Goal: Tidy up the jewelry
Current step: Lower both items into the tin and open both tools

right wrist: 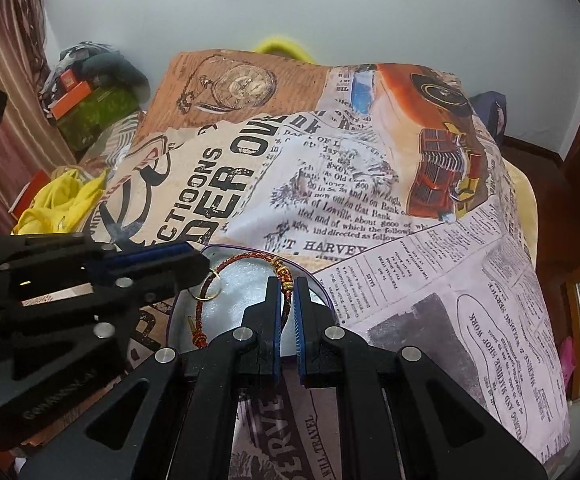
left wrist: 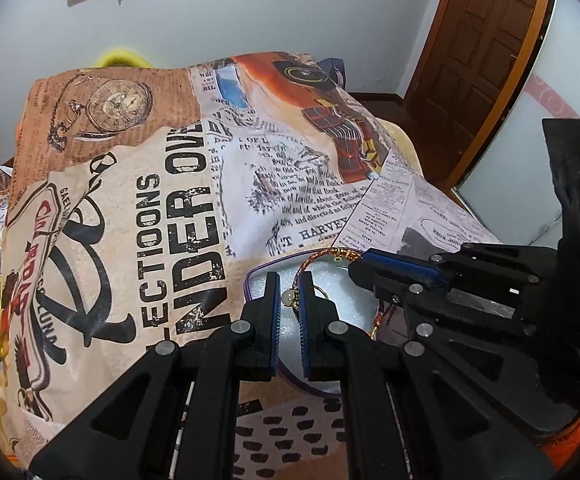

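Note:
A tin (left wrist: 251, 280) with a purple rim and white lining lies on the printed cloth; its rim (right wrist: 324, 290) also shows in the right wrist view. My left gripper (left wrist: 291, 286) hangs over it, shut on a small pearl bead (left wrist: 288, 297) with a gold ring (left wrist: 319, 292). Seen from the right wrist, that left gripper (right wrist: 201, 267) comes in from the left with the gold ring (right wrist: 210, 286) dangling at its tip. A red-and-gold braided bracelet (right wrist: 242, 261) arcs over the tin, and my right gripper (right wrist: 287, 285) is shut on it. The right gripper (left wrist: 355, 270) meets the bracelet (left wrist: 313, 261) near its gold beads.
A newspaper-print cloth (left wrist: 138, 208) covers the whole work surface and slopes away behind the tin. Yellow fabric (right wrist: 56, 200) and orange boxes (right wrist: 72, 96) are piled at the left. A wooden door (left wrist: 486, 40) stands at the right, and a plain wall lies behind.

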